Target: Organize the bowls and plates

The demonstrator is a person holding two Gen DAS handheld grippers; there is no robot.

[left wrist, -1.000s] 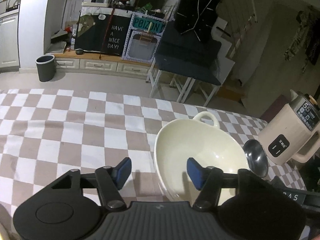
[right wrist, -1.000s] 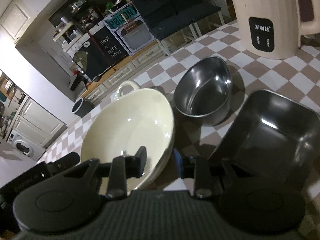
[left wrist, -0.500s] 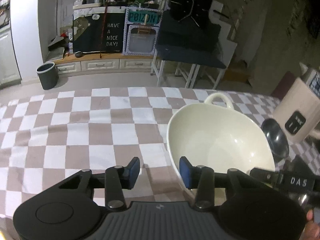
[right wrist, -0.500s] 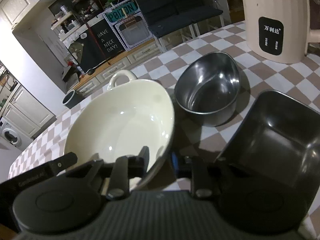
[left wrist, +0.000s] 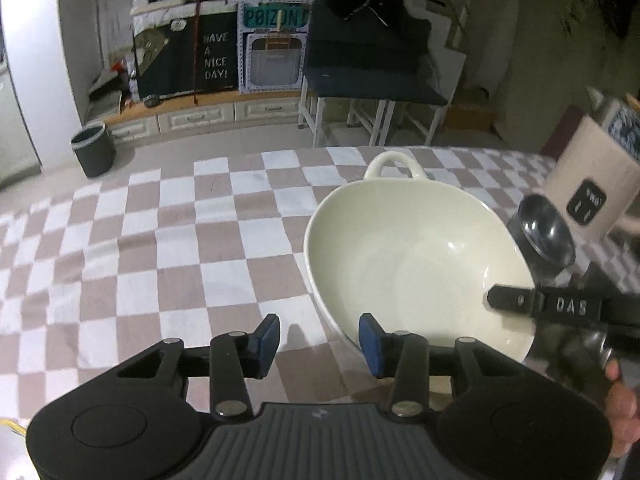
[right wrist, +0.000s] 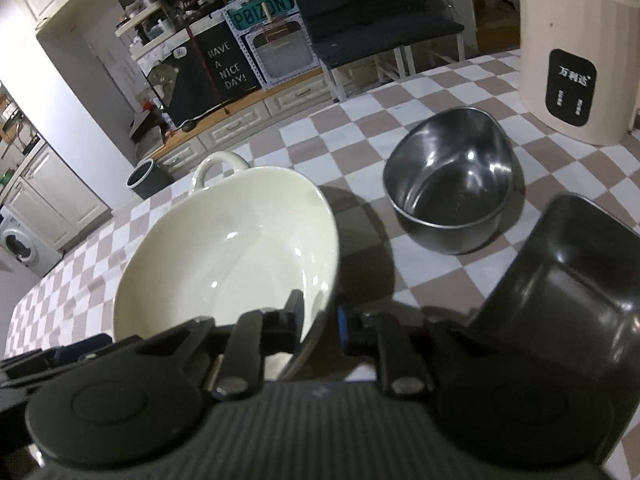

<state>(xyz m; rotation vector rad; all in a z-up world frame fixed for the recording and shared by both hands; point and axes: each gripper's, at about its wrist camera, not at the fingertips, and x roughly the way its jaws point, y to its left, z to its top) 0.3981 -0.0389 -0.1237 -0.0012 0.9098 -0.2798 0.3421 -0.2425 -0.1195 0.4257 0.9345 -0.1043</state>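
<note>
A large cream bowl (left wrist: 416,256) with a loop handle is lifted and tilted above the checkered tablecloth (left wrist: 160,248). My right gripper (right wrist: 320,320) is shut on the bowl's (right wrist: 224,248) near rim, one finger inside and one outside. My left gripper (left wrist: 318,338) is open at the bowl's left near rim; its right finger overlaps the rim, and I cannot tell whether it touches. A round steel bowl (right wrist: 452,188) stands to the right, and also shows in the left wrist view (left wrist: 544,232). A dark rectangular dish (right wrist: 560,300) lies near right.
A beige electric kettle (right wrist: 576,52) stands at the table's far right corner, also in the left wrist view (left wrist: 588,184). Beyond the table's far edge are a chair (left wrist: 376,80), low drawers and a bin (left wrist: 94,150) on the floor.
The cream bowl has risen and shifted left with my right gripper on its rim. My left gripper closed partway, then reopened, and now sits at the bowl's left rim.
</note>
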